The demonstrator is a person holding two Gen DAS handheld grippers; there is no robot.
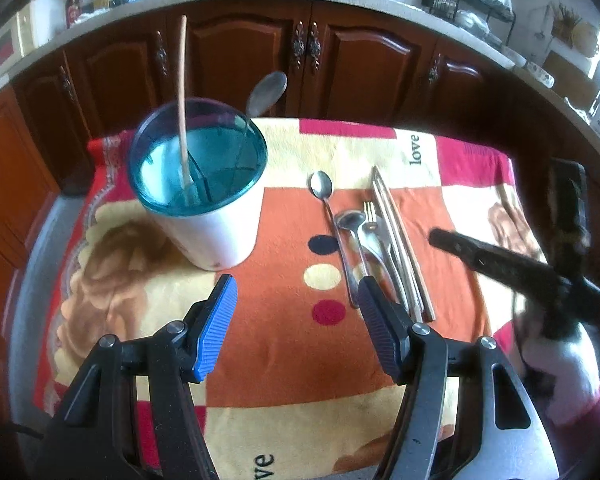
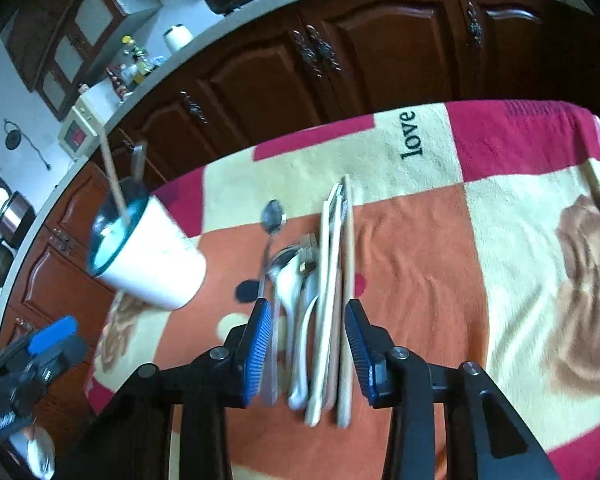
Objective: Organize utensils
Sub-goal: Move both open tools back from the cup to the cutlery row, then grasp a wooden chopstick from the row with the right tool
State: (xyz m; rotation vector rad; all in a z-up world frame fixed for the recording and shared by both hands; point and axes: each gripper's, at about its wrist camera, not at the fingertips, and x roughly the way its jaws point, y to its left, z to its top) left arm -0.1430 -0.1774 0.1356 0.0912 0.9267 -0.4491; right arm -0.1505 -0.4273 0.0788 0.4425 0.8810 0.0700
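Observation:
A white holder cup with a blue rim (image 1: pixel 204 184) stands on the patterned cloth, holding a wooden stick (image 1: pixel 182 92) and a metal spoon (image 1: pixel 265 94); it also shows in the right wrist view (image 2: pixel 148 264). A row of utensils lies on the cloth: spoons (image 1: pixel 328 216), a fork (image 1: pixel 374 224) and chopsticks (image 1: pixel 400 240). My left gripper (image 1: pixel 296 308) is open and empty above the cloth, just left of the row. My right gripper (image 2: pixel 306 332) is open, its jaws either side of the utensil handles (image 2: pixel 320 340).
The cloth (image 1: pixel 380 148) covers a small table (image 1: pixel 40 280) in front of dark wooden cabinets (image 1: pixel 260 48). A counter with bottles and a dish rack (image 1: pixel 468 4) runs behind. The other gripper shows at the right edge (image 1: pixel 520 272) of the left wrist view.

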